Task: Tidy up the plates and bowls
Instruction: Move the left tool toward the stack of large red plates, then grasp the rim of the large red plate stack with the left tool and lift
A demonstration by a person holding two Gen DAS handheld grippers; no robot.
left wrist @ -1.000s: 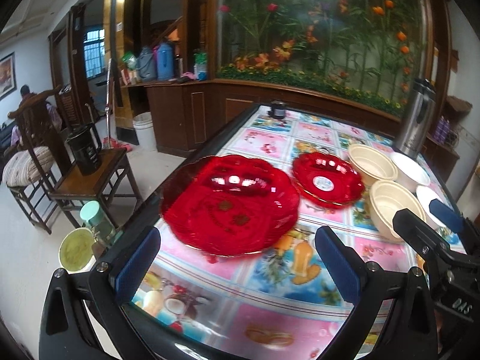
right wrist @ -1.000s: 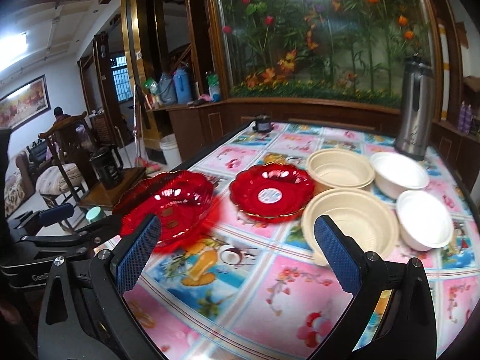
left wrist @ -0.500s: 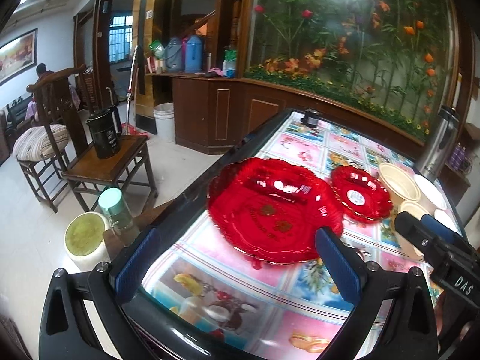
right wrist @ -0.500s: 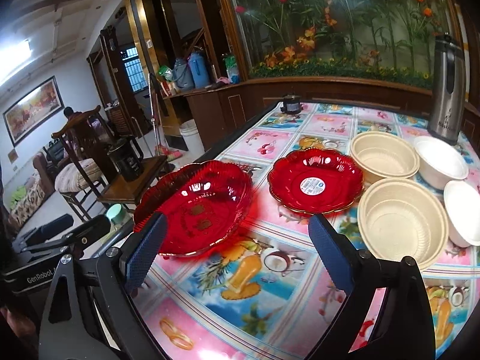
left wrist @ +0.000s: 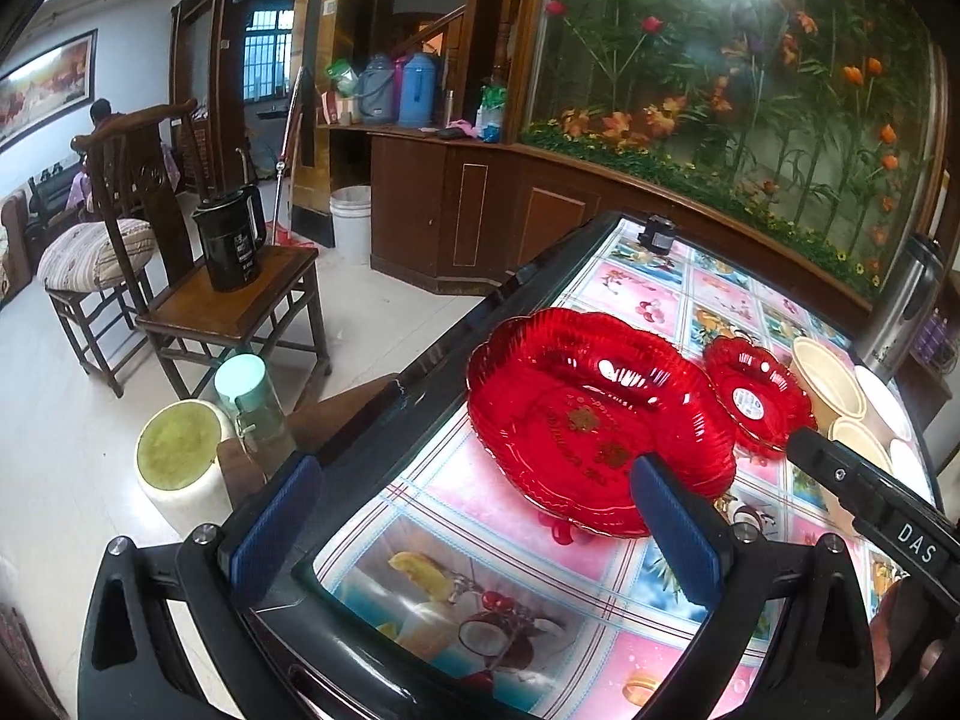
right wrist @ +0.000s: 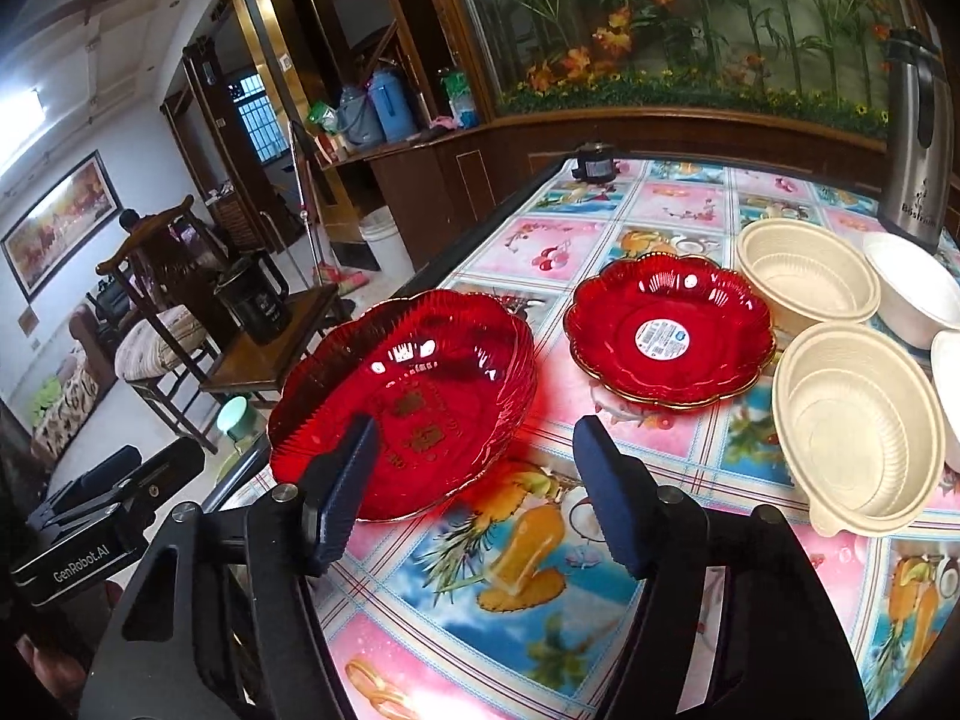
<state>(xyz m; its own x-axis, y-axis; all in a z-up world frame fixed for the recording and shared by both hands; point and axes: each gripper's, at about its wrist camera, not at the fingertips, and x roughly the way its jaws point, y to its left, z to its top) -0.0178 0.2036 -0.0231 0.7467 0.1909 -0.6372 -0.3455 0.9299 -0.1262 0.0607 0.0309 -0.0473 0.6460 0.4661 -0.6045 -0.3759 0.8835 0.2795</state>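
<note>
Large red plate (right wrist: 408, 402): scalloped, translucent, gold characters at its centre; it lies on the table near the left edge, left of centre in the right wrist view and right of centre in the left wrist view (left wrist: 594, 420).
Small red plate (right wrist: 669, 330): same scalloped form, white round sticker at its centre; just right of the large plate, rims close but apart.
Cream bowls: one (right wrist: 804, 276) at upper right of the right wrist view, one (right wrist: 858, 426) nearer, at right; both upright, just right of the small plate.
White bowls: one (right wrist: 918, 294) at the far right edge behind the cream bowls, a second (right wrist: 951, 396) cut off by the frame.
Right gripper (right wrist: 474, 492): at the lower centre of its own view, fingers closing; the left blue pad (right wrist: 339, 486) overlaps the near rim of the large plate in the picture, the other stands over bare cloth. Contact with the rim cannot be told; nothing is gripped.
Left gripper (left wrist: 474, 531): fingers wide apart at the bottom of its view, holding nothing; the right pad (left wrist: 675, 531) stands before the large plate's near rim.
Table (right wrist: 678, 204): dark-edged, covered with a cloth of fruit and flower squares.
Steel flask (right wrist: 915, 138): upright at the upper right, behind the bowls.
Wooden chair (left wrist: 228, 300): on the floor at left, carrying a black kettle (left wrist: 231, 240).
</note>
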